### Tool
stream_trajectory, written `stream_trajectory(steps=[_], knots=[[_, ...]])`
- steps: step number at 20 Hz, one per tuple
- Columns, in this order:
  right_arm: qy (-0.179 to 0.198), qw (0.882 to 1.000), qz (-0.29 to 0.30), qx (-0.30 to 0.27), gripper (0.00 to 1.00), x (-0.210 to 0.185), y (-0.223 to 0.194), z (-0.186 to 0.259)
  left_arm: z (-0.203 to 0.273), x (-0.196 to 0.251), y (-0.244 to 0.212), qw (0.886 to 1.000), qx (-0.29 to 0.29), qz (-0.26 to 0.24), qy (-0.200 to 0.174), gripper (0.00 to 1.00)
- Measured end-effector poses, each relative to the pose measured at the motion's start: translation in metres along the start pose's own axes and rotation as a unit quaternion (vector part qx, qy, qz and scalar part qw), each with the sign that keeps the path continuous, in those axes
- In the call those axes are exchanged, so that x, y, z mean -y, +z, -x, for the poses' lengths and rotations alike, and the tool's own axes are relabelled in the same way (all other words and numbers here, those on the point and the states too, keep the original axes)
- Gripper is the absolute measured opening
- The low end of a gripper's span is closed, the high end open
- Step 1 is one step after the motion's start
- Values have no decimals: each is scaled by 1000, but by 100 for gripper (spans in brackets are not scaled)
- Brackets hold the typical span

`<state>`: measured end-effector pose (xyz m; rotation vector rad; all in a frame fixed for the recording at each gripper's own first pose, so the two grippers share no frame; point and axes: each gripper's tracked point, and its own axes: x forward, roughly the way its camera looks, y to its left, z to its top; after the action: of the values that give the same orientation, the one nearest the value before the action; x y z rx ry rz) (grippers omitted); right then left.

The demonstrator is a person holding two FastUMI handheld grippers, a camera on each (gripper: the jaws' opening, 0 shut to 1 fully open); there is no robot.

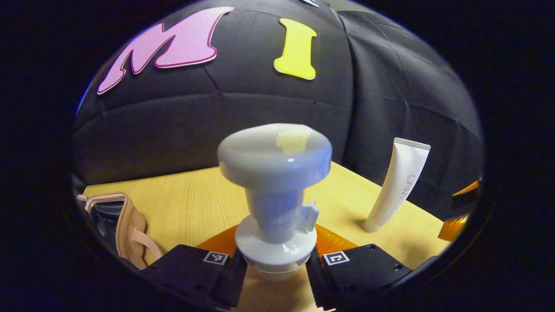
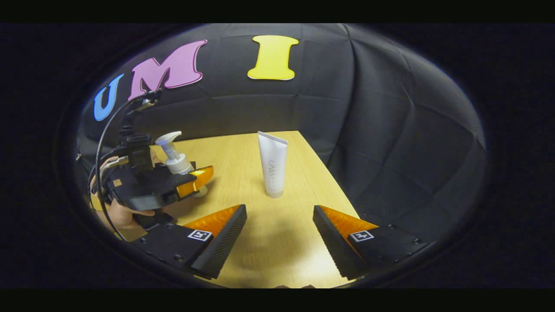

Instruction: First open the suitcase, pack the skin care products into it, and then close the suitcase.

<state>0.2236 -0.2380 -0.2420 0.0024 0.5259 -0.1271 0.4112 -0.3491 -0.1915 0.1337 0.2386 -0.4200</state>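
A white pump bottle [image 1: 275, 173] rises close in front of the left gripper view, and my left gripper [image 1: 275, 265] is shut on its neck just under the collar. A white tube [image 1: 399, 186] stands upright on its cap to the right on the wooden table [image 1: 190, 199]. The beige suitcase [image 1: 128, 225] lies at the far left edge, part of its dark inside showing. In the right gripper view my right gripper [image 2: 278, 210] stands open, the white tube [image 2: 273, 164] a short way ahead between its fingers. The left gripper [image 2: 195, 180] holds the pump bottle [image 2: 173, 154] at the left.
A hand [image 2: 123, 216] holds the left gripper, with a cable [image 2: 102, 143] looping above it. The table's right edge [image 2: 334, 173] falls away close behind the tube. The black cloth wall closes the far side.
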Motion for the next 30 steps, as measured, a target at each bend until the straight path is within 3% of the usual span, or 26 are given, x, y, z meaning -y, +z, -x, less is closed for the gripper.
stream_trajectory(steps=[2,3,5,14,21,22,23,25,27,30], knots=[[6,1000,19,8,94,-8,2,-18,2,0,-1,1000,-5,0,-9,65],[5,1000,22,3,98,-9,1,-29,6,0,-4,1000,-10,4,-13,64],[-2,1000,4,3,98,-10,4,-53,19,-4,-5,1000,-14,17,-17,63],[-47,998,-28,35,98,1,31,-127,99,-22,12,999,1,35,7,63],[-71,997,-31,16,96,8,10,-157,129,-41,13,999,-2,44,32,63],[-74,996,-39,20,92,10,13,-159,132,-44,13,998,-3,43,35,63],[-78,996,-44,21,65,10,15,-163,134,-48,11,998,-6,43,37,63],[-79,995,-49,22,55,9,18,-165,138,-52,9,998,-10,43,41,59],[-78,996,-35,21,48,9,16,-162,142,-58,9,998,-9,45,44,62],[-61,998,-15,24,43,0,20,-150,151,-69,15,997,-2,62,52,59]])
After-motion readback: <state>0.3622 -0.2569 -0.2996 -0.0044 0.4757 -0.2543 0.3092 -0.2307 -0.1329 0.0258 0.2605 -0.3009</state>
